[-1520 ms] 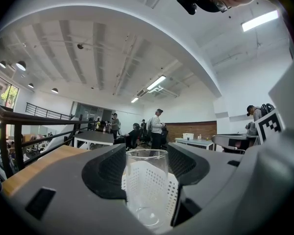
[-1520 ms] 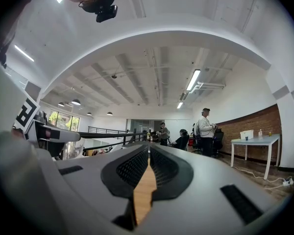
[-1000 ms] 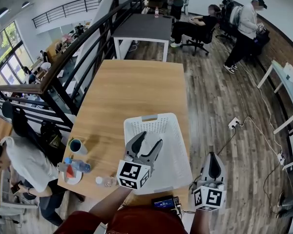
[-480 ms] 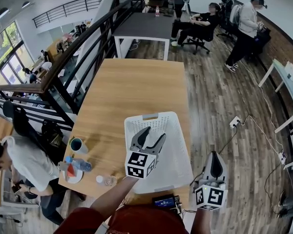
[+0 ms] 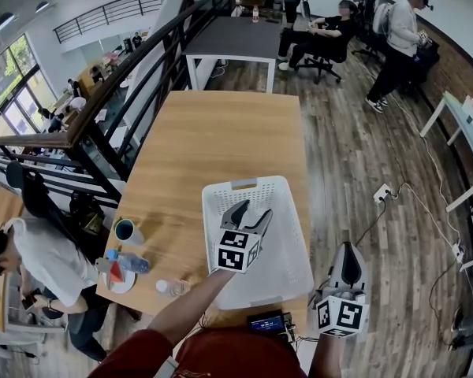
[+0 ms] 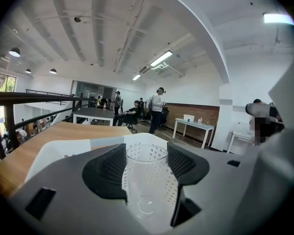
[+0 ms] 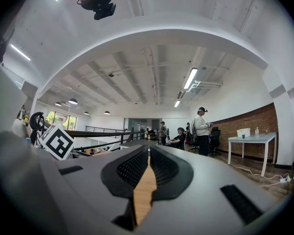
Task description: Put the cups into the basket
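Open-plan office, mezzanine level. Wood tabletop (image 5: 213, 140) stretches ahead of the left claw (image 5: 250, 216); beyond that a dark table (image 5: 235, 39) w/ white legs. Black railing (image 5: 134, 77) to the claw's L, big windows (image 5: 8, 85) further L, daylight in them. Plank floor (image 5: 355, 156) to its R, w/ a white socket strip (image 5: 378, 197) & cable. Brick wall (image 5: 456, 75) & white desk (image 5: 457, 120) far R. People (image 5: 323, 38) at the far end, some seated. White ceiling, strip lights (image 6: 161, 58) on.

Basket (image 5: 288, 220) on table (image 5: 213, 140); mug (image 5: 127, 231), bottle (image 5: 128, 264) left of it; left gripper (image 5: 251, 211) with cup (image 6: 147, 180) over basket.
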The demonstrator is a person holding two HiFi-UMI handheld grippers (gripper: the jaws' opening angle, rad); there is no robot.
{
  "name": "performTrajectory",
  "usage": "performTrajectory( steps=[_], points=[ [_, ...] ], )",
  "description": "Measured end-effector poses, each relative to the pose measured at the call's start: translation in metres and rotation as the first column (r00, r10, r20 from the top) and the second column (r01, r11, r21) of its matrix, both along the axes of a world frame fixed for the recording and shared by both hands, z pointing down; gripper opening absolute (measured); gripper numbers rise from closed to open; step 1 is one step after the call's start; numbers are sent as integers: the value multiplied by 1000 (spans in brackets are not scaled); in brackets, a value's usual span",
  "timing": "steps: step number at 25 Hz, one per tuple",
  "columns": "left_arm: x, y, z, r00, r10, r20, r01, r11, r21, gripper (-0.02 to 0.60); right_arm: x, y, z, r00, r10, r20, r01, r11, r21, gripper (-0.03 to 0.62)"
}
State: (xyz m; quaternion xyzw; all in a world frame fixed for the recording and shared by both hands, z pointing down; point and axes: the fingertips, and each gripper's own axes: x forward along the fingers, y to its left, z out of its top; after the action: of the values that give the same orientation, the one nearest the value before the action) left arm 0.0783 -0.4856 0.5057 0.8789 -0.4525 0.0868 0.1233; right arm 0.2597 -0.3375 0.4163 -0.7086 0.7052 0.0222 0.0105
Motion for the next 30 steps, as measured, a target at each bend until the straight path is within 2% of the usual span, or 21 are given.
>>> performTrajectory(
  steps=[5,10,17,30],
  points=[
    [1,-6,23,998,-5,57,7,999,-44,265,2,1,2,1000,2,2,-2,1000,-4,20],
    [1,-13,37,996,-15,83,22,996,-82,264,3,2,2,1000,4,2,-4,1000,-7,20],
    [-4,-24,53,989,-30,148,43,995,-86,264,4,3,4,1000,5,3,-5,1000,-8,20],
    [-13,-38,86,974,-78,211,113,981,-160,262,-1,2,8,1000,-14,6,14,1000,-13,20]
  ],
)
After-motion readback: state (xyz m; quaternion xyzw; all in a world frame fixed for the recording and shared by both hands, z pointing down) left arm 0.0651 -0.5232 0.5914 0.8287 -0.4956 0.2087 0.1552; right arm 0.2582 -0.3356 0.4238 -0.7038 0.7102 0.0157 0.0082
